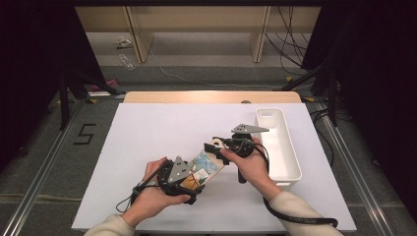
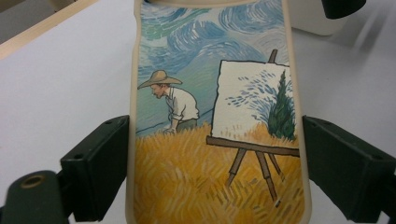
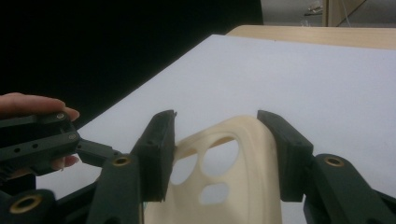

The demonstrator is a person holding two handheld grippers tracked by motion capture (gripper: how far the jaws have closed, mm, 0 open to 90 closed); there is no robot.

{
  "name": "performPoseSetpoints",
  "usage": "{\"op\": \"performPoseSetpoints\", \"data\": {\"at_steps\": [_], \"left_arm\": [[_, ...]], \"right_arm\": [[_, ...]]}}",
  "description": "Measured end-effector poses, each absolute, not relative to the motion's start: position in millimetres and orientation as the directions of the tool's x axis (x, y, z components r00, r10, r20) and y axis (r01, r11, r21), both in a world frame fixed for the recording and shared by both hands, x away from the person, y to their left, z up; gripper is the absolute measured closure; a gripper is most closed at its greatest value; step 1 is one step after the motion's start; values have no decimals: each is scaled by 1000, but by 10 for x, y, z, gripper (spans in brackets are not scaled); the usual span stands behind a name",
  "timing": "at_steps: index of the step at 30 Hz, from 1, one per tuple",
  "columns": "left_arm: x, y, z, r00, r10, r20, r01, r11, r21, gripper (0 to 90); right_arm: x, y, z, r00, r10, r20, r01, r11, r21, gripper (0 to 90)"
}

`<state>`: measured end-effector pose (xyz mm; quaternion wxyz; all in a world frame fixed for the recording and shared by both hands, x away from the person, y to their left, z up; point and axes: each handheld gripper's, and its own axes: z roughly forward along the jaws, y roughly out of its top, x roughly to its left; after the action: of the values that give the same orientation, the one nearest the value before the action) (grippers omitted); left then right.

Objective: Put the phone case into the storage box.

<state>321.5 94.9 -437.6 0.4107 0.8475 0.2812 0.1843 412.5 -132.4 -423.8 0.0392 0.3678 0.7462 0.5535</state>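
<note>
Black two-jaw left gripper [image 1: 189, 184] and right gripper [image 1: 223, 143], brass screws, grey three-cornered plates, trailing black cables; cream sleeves [image 1: 295, 206].

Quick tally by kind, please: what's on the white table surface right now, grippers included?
Phone case, painted print: 1
White bin, open top: 1
Grippers: 2, the left gripper clamped across the case's sides, the right gripper pressing its camera-cutout end
Total: 4

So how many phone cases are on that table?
1: a painted phone case, held over the white table between the left gripper and right gripper.
</note>
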Motion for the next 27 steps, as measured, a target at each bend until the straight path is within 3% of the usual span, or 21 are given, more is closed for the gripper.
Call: {"op": "performPoseSetpoints", "data": {"at_steps": [8, 15, 16, 18, 20, 23, 27], "left_arm": [[3219, 940, -4406, 774, 629, 75, 338, -509, 792, 109], [3223, 922, -4435, 776, 624, 93, 327, -523, 787, 108], [3225, 921, -4440, 776, 624, 92, 326, -522, 788, 208], [3233, 936, -4436, 766, 637, 81, 322, -490, 810, 248], [3252, 957, -4429, 761, 642, 91, 314, -488, 815, 165], [3276, 992, -4423, 748, 659, 71, 329, -462, 824, 152], [3297, 1019, -4426, 744, 666, 55, 340, -448, 827, 147]], "right_arm": [[4124, -1339, -4193, -742, 566, 359, 492, 95, 865, 607], [4100, -1355, -4114, -763, 491, 420, 491, 18, 871, 758], [4079, -1350, -4076, -771, 472, 427, 487, 6, 873, 793], [4065, -1346, -4050, -781, 472, 408, 471, 17, 882, 799], [4044, -1341, -4004, -800, 506, 324, 408, 61, 911, 799], [4057, -1356, -3997, -797, 489, 354, 427, 42, 903, 799], [4050, -1360, -3965, -810, 507, 294, 389, 90, 917, 799]]}}
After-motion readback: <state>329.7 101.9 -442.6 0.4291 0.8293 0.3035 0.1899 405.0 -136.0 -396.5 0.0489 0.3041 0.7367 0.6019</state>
